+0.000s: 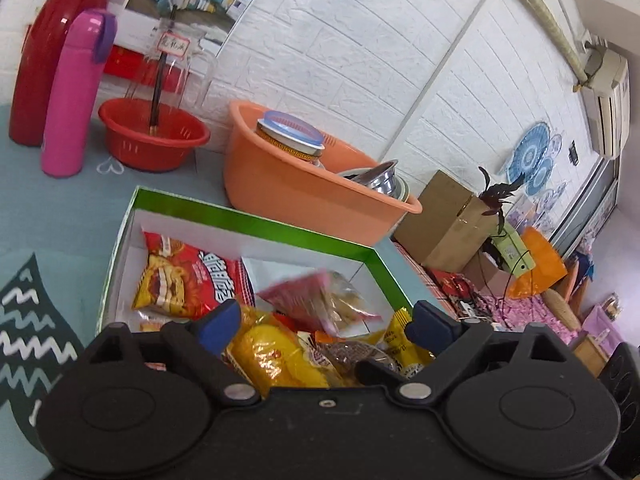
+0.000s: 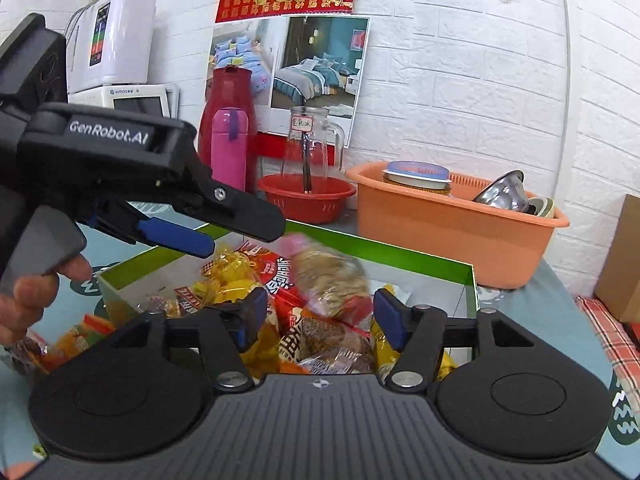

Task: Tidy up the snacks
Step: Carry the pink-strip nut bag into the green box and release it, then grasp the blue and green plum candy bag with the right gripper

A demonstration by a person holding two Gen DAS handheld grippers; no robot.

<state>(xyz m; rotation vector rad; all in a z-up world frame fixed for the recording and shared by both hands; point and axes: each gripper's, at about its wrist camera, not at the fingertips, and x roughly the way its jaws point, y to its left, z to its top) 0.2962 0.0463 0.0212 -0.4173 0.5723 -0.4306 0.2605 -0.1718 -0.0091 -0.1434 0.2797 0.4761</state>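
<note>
A green-rimmed white box [image 1: 256, 222] [image 2: 400, 250] holds several snack packs: a red and yellow chip bag [image 1: 188, 276] [image 2: 280, 268], yellow packets [image 1: 276, 356] [image 2: 228, 276] and a brown biscuit pack [image 2: 328, 344]. A clear pink-topped pack of biscuits [image 1: 324, 300] [image 2: 332, 276] is blurred above the pile, between the two grippers, touching neither. My left gripper [image 1: 320, 320] is open over the box; it also shows in the right wrist view [image 2: 240, 236]. My right gripper [image 2: 320, 320] is open and empty over the box.
An orange basin [image 1: 304, 188] [image 2: 452, 228] with a tin and steel bowls stands behind the box. A red colander [image 1: 154, 136] [image 2: 306, 196], glass jug [image 2: 310, 144], pink flask [image 1: 72, 92] [image 2: 230, 148] and red thermos [image 2: 226, 112] line the wall. More snacks [image 2: 80, 332] lie left of the box.
</note>
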